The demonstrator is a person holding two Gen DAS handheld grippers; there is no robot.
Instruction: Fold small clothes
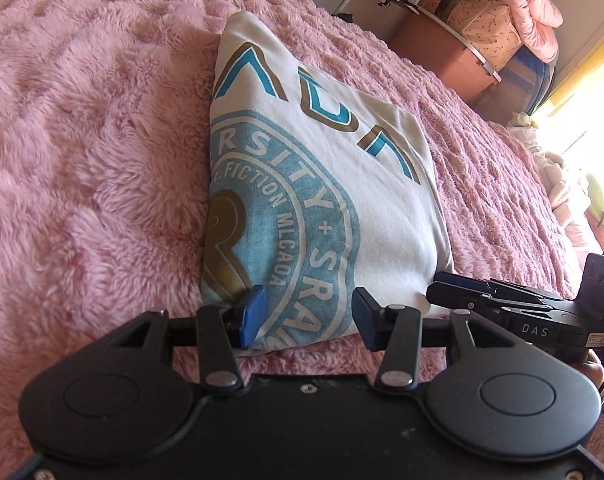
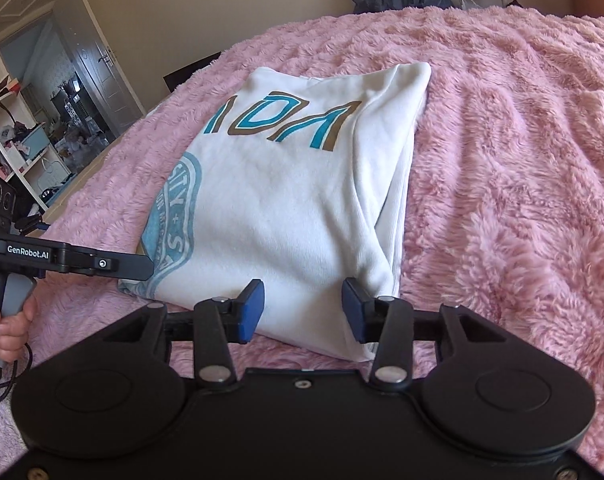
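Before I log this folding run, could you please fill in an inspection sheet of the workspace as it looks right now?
Surface: pink fluffy blanket covers the bed, rumpled pile.
Job's things: one white printed shirt, folded into a rectangle, lying flat on the blanket.
Clutter: nothing seen on the blanket besides the shirt.
Grippers: left gripper and right gripper both open over the shirt's near edge, pads not pressing cloth.
Cables: a black cable hangs below the hand holding the left gripper.
Surroundings: brown storage box with bags on it beyond the bed; open door and shelves.
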